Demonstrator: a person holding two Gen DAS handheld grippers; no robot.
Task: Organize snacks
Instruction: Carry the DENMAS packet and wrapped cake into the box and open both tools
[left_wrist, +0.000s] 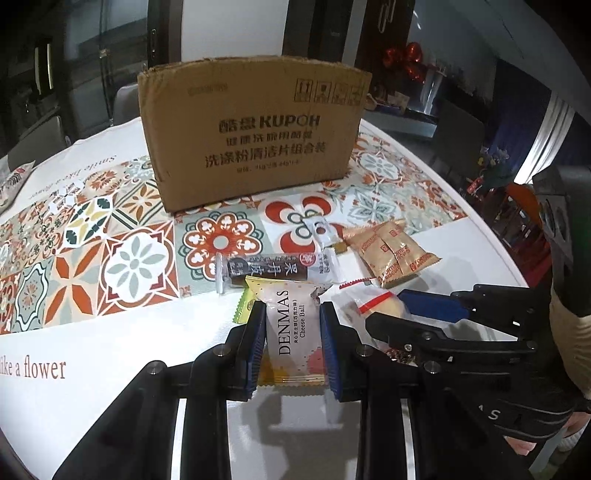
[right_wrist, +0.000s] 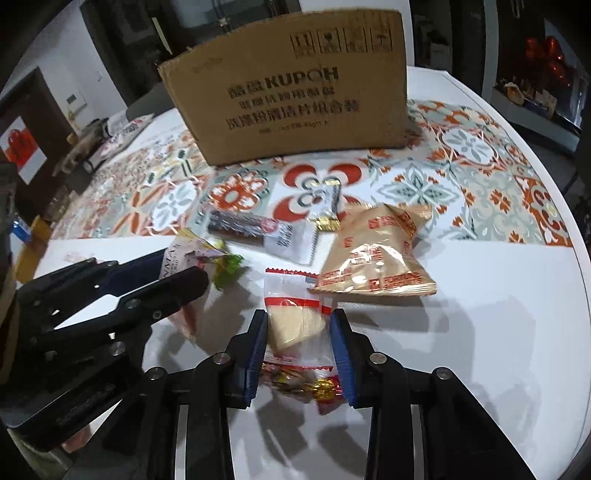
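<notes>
My left gripper (left_wrist: 293, 321) is shut on a white DENMAS cheese ball packet (left_wrist: 291, 328), with a green packet (left_wrist: 245, 302) under it. My right gripper (right_wrist: 299, 328) is shut on a clear red-striped pastry packet (right_wrist: 295, 317); it also shows in the left wrist view (left_wrist: 376, 306). Beyond lie a dark bar-shaped snack (left_wrist: 277, 267), a small white sachet (left_wrist: 319, 230) and a tan Fortune Biscuits bag (right_wrist: 376, 251). A brown KUPOH cardboard box (left_wrist: 255, 129) stands upright at the back.
The round white table (right_wrist: 480, 332) carries a patterned tile cloth (left_wrist: 110, 251). Wrapped candies (right_wrist: 321, 387) lie under my right gripper. Packets and clutter sit at the far left edge (right_wrist: 122, 129). Chairs and dark furniture surround the table.
</notes>
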